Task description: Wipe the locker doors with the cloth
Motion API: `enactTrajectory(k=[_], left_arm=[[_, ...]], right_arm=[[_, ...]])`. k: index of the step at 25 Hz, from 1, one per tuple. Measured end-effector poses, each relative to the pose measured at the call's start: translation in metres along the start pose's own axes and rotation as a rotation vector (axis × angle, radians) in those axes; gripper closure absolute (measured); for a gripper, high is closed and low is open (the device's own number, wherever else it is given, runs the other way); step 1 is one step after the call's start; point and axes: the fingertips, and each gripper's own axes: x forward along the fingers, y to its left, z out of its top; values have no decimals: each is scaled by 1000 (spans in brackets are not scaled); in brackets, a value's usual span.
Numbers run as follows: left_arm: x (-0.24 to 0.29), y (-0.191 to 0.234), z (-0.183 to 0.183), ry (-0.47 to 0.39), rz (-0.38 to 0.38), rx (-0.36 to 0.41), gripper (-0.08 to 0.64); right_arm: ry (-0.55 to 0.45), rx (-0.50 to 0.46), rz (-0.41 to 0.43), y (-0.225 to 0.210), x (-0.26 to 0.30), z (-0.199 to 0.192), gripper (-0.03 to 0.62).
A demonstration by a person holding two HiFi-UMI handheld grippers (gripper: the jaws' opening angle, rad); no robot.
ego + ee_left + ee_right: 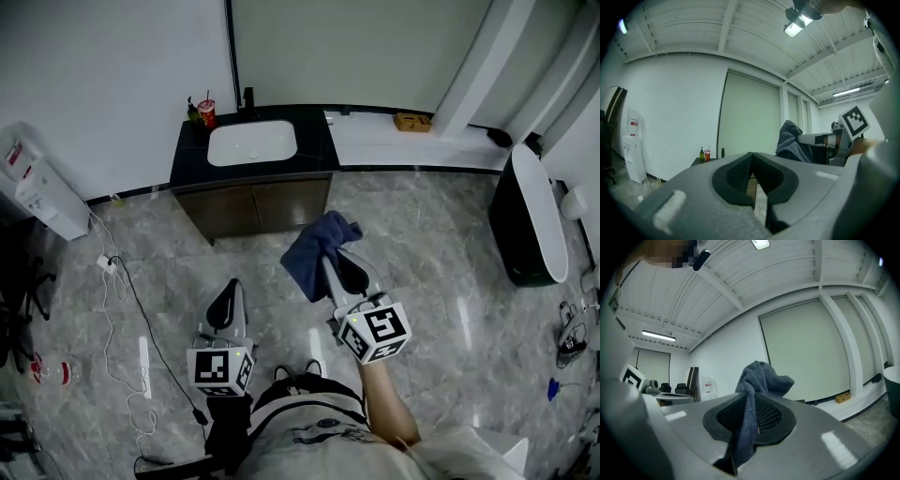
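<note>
The right tool (339, 265) is gripping the blue cloth (314, 251), which is bunching above its jaws; the left tool (225, 302) is holding nothing, jaws pressing together.

The head camera is looking steeply down from overhead; both gripper cameras are facing level toward the far wall (112, 75), all sharing the water dispenser (39, 192).

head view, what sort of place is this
Likely an office pantry or utility corner: a white sink set in a dark counter over wooden cabinets, a standing water dispenser, and a polished grey stone-look floor.
</note>
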Motion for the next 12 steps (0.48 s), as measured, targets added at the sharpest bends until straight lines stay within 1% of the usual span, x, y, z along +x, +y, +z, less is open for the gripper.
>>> enactTrajectory(k=[8,12], left_arm=[[3,-10,13,-18,9,23,560],[6,-13,16,-21,8,23,560]], right_arm=[[-26,-4,21,-6,-6,14,538],[-31,-7,23,-12,-6,17,538]])
